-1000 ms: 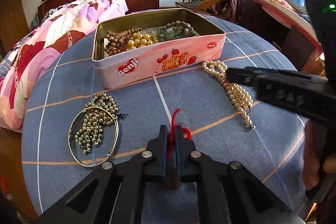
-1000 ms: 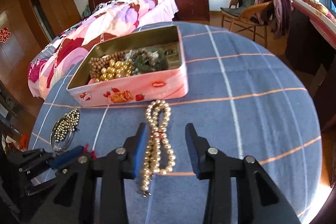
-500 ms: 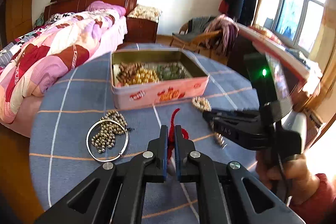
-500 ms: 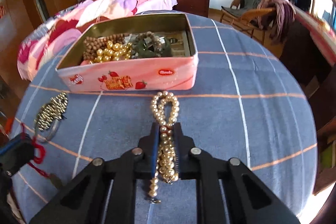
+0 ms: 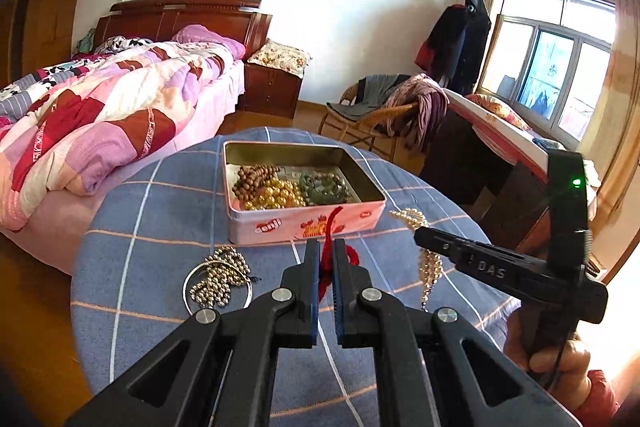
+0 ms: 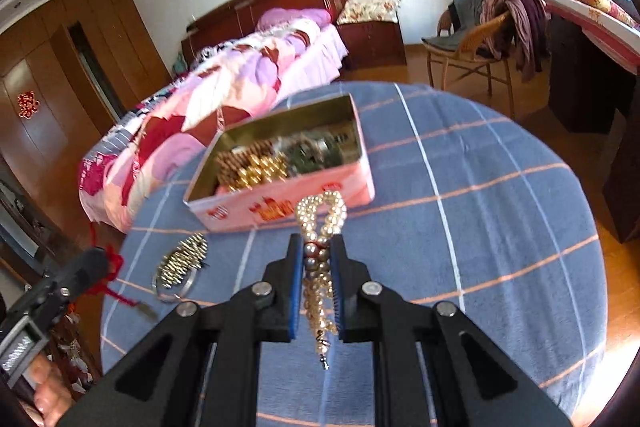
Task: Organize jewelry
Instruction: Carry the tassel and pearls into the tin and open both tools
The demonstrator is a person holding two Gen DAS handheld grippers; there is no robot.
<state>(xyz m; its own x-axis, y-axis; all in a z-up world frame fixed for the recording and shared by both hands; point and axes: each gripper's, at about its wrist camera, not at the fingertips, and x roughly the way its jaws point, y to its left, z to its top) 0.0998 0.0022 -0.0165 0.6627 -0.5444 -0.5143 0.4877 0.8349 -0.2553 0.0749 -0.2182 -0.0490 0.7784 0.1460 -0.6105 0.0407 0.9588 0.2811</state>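
Observation:
A pink open tin (image 5: 304, 225) (image 6: 280, 205) stands on the blue checked table and holds wooden, gold and green bead strings. My left gripper (image 5: 326, 247) is shut on a red cord necklace (image 5: 329, 227) and holds it above the table, in front of the tin. My right gripper (image 6: 317, 247) is shut on a pearl necklace (image 6: 320, 215), lifted off the table, with loops above the fingers and a tail hanging below. The pearls (image 5: 428, 263) also show in the left wrist view. A silver bead string lies inside a bangle (image 5: 218, 283) (image 6: 178, 265) on the table's left.
The round table's blue cloth (image 6: 460, 227) ends near a bed (image 5: 100, 115) on the left. A wicker chair with clothes (image 5: 384, 111) and a dark desk (image 5: 500, 163) stand behind and to the right.
Both grippers have risen away from the table with their necklaces. The right gripper closed on the pearls a second ago and has lifted them off the cloth.

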